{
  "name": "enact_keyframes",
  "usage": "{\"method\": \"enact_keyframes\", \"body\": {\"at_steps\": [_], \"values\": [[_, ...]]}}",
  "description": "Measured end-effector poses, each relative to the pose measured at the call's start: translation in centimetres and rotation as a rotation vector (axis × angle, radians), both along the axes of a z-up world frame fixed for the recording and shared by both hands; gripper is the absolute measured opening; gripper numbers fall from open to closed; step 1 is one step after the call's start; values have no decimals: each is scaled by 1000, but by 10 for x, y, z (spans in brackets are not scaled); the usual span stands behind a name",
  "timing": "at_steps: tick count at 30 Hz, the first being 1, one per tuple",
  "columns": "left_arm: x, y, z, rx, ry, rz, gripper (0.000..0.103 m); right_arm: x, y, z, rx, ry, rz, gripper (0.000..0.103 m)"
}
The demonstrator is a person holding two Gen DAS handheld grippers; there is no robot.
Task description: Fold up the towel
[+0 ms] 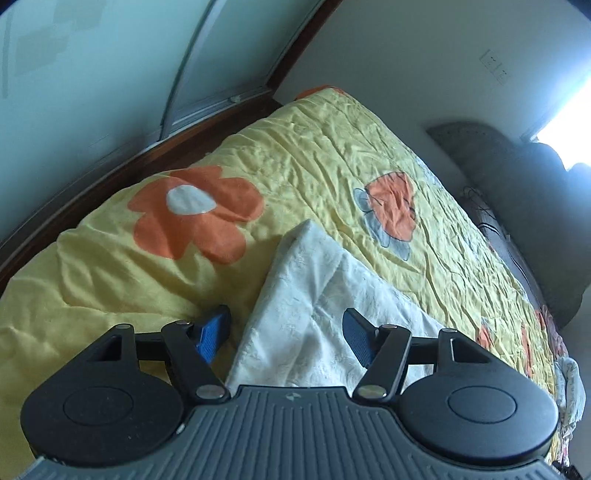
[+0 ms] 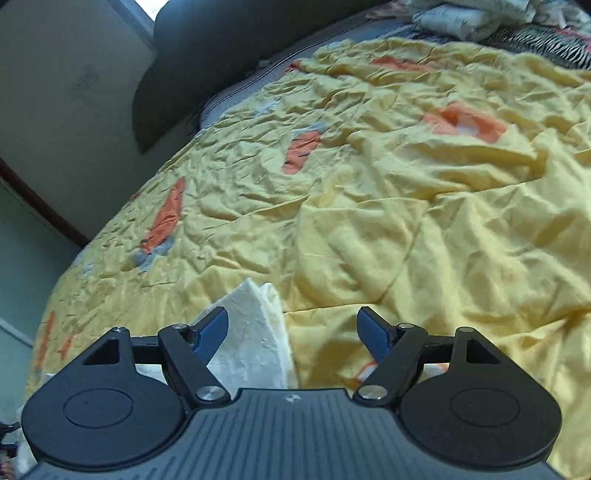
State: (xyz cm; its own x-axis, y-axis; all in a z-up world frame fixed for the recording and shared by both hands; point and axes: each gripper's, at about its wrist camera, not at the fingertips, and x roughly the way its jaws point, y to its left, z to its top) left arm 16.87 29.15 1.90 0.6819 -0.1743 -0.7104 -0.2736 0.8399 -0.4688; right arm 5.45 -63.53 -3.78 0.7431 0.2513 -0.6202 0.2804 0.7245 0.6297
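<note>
A white towel (image 1: 314, 295) lies folded in layers on the yellow bedspread (image 1: 110, 288), its far corner pointing away from me. My left gripper (image 1: 286, 332) is open, its blue pads spread to either side of the towel's near edge, the cloth running between them. In the right wrist view the same towel (image 2: 255, 332) shows as a two-layered corner at lower left. My right gripper (image 2: 295, 332) is open too; its left pad sits over the towel's edge and its right pad hangs over bare bedspread. Neither gripper pinches the cloth.
The crumpled yellow bedspread (image 2: 406, 221) with orange flowers (image 1: 195, 210) covers the bed. A dark wooden frame (image 1: 110, 166) and glass panels border the far left. A grey headboard (image 1: 517, 206) stands to the right. Rumpled patterned bedding (image 2: 461, 18) lies at the far end.
</note>
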Motion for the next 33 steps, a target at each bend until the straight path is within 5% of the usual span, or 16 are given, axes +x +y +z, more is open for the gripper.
{"method": "enact_keyframes", "body": {"at_steps": [3, 4, 5, 6, 11, 13, 16, 20, 22, 26, 29, 30, 31, 33], "values": [[6, -10, 1, 22, -9, -18, 68, 16, 9, -5, 11, 3, 62, 74], [8, -15, 1, 59, -6, -21, 67, 22, 13, -8, 6, 18, 75, 64], [10, -21, 1, 112, -2, -24, 65, 29, 17, -11, -8, 38, 96, 27], [11, -29, 2, 189, 5, -22, 49, 32, 24, -12, -45, 29, 120, 14], [19, -60, 13, 455, 43, -47, 17, 33, 27, 3, -127, -21, 122, 9], [19, -68, 13, 532, 52, -78, 15, 31, 19, -8, -84, -11, 98, 9], [17, -69, 5, 546, 46, -65, 15, 26, 18, -18, -37, -26, 56, 8], [13, -78, 7, 617, 21, -85, 16, 21, 17, -12, -11, -8, 10, 18], [3, -83, 16, 647, -27, -83, 32, 10, 12, 1, -35, -22, -57, 30], [-32, -109, 55, 721, -198, -1, 38, -8, 33, 38, -143, -128, -62, 51], [-55, -162, 73, 671, -370, 10, 73, 6, 88, 50, -307, -146, 68, 52], [-59, -184, 72, 632, -407, -27, 95, 15, 108, 50, -354, -140, 115, 52], [-60, -214, 68, 599, -436, -99, 102, 25, 128, 47, -398, -127, 169, 52], [-56, -270, 53, 586, -453, -260, 97, 46, 163, 36, -497, -67, 250, 50]]}}
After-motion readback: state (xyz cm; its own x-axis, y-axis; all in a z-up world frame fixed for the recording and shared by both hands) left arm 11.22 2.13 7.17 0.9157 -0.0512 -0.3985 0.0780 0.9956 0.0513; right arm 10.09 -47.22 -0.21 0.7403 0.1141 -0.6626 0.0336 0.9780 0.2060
